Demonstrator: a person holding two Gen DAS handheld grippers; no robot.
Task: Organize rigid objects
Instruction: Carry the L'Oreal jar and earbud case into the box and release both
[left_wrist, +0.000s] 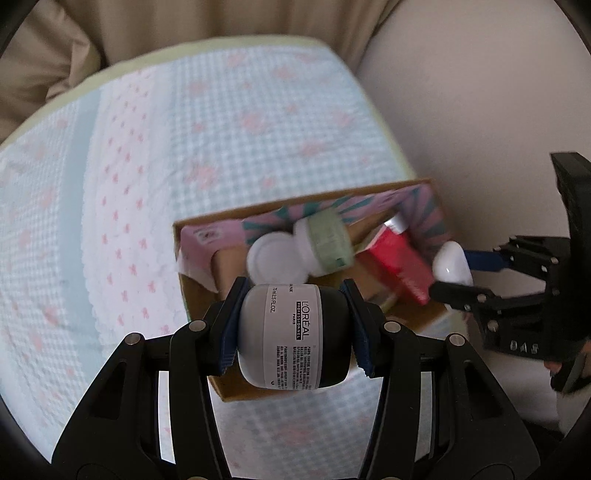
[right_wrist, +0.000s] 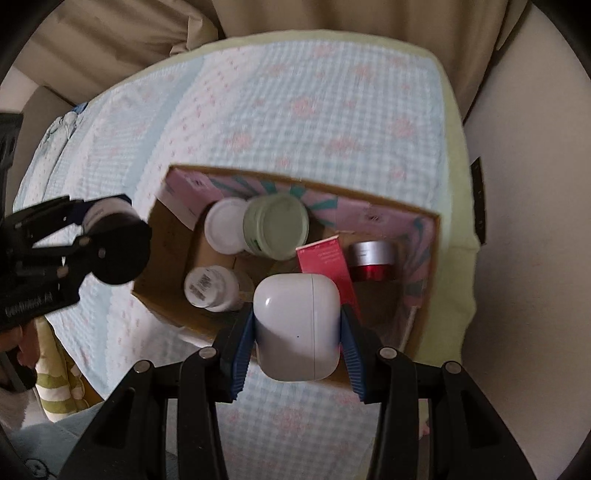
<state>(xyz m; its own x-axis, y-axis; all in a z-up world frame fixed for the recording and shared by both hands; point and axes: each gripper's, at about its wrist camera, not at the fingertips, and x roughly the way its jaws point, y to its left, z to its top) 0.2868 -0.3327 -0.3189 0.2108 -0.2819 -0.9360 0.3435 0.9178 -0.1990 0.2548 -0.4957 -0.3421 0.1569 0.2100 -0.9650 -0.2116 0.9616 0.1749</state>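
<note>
My left gripper (left_wrist: 293, 332) is shut on a grey and black L'Oreal jar (left_wrist: 293, 336), held over the near left edge of an open cardboard box (left_wrist: 236, 393). It also shows in the right wrist view (right_wrist: 110, 240). My right gripper (right_wrist: 297, 328) is shut on a white earbud case (right_wrist: 297, 326), held over the box's near side (right_wrist: 173, 306). The case also shows in the left wrist view (left_wrist: 452, 266). In the box lie a pale green jar (right_wrist: 275, 225), a white lid (right_wrist: 225, 225), a white bottle (right_wrist: 210, 288), a red carton (right_wrist: 327, 264) and a red jar (right_wrist: 371, 260).
The box sits on a blue checked quilt with pink flowers (right_wrist: 295, 103) over a bed. A beige wall (right_wrist: 535, 258) runs along the right side. Beige curtains (right_wrist: 110, 40) hang behind the bed.
</note>
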